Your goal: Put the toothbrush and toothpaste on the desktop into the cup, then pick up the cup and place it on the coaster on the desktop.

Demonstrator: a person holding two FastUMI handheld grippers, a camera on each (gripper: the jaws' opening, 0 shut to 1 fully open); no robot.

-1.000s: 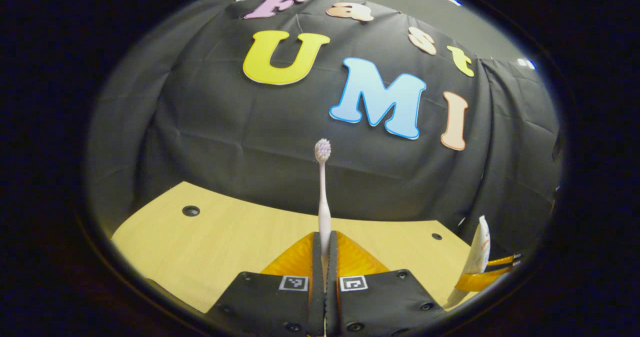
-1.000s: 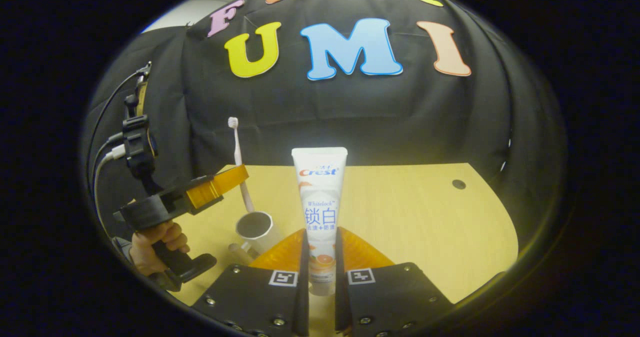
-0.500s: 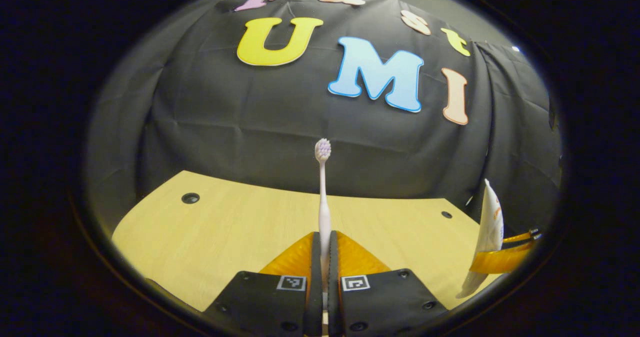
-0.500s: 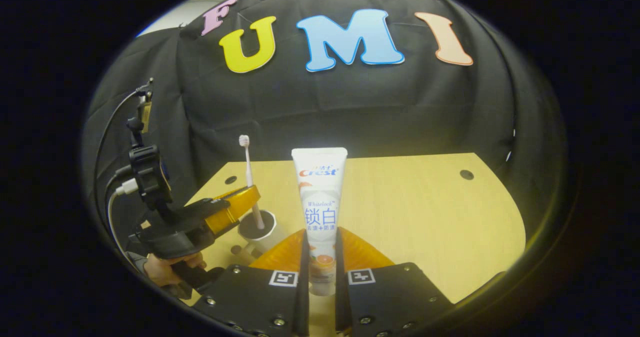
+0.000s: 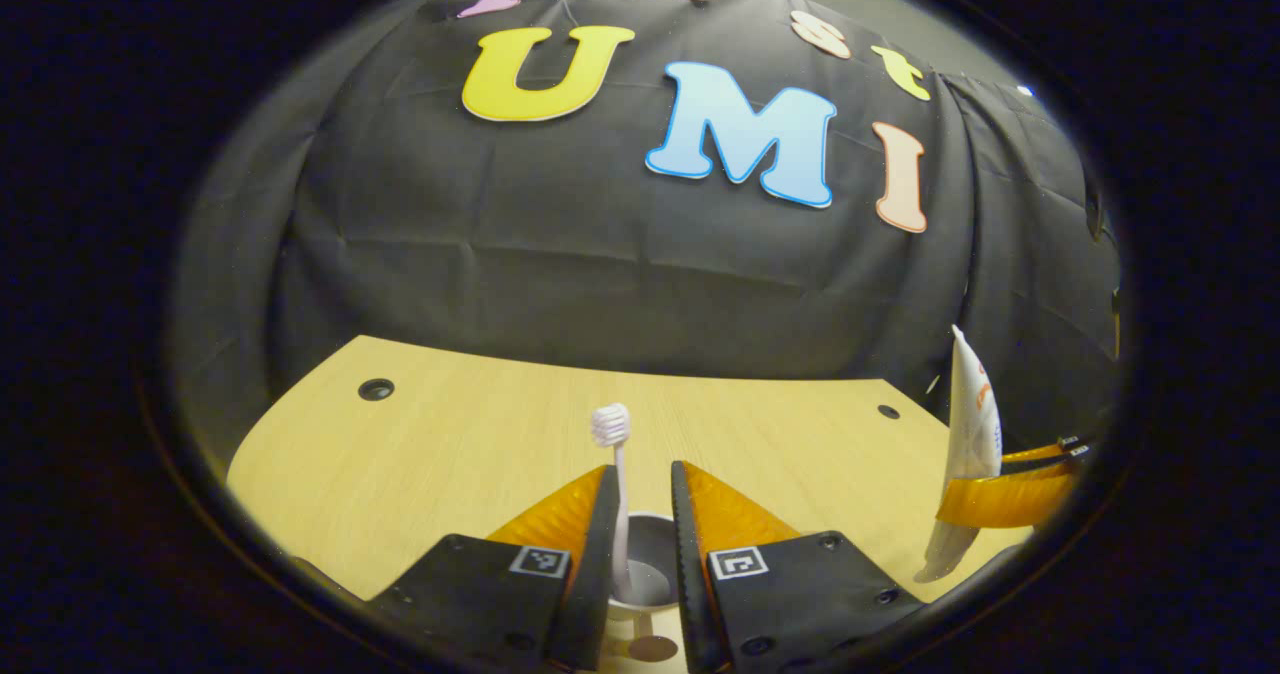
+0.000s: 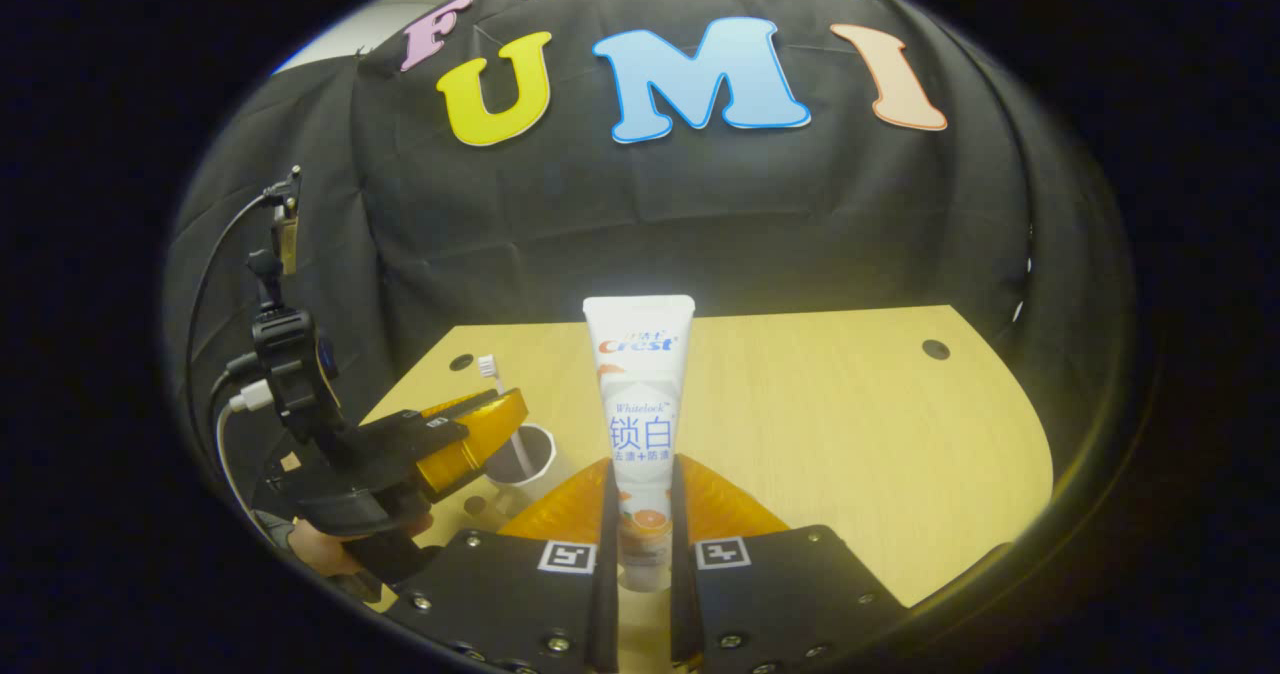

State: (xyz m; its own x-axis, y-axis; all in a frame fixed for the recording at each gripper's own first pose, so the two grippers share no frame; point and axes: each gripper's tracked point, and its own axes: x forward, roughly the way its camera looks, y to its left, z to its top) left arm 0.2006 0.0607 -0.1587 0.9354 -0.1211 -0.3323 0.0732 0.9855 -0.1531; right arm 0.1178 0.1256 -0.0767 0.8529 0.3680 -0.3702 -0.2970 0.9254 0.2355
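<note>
Left gripper (image 5: 640,514), jaws parted, stands over the cup (image 5: 645,574); the toothbrush (image 5: 617,494) stands inside, bristles up, released. Right gripper (image 6: 640,524) clamps the toothpaste (image 6: 640,404) upright, ready for insertion, above the bench (image 6: 850,424).

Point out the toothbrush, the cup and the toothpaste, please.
toothbrush (image 5: 611,424): left gripper view, bristle head.
cup (image 6: 543,442): right gripper view, white rim.
toothpaste (image 6: 640,394): right gripper view, middle of the tube.
</note>
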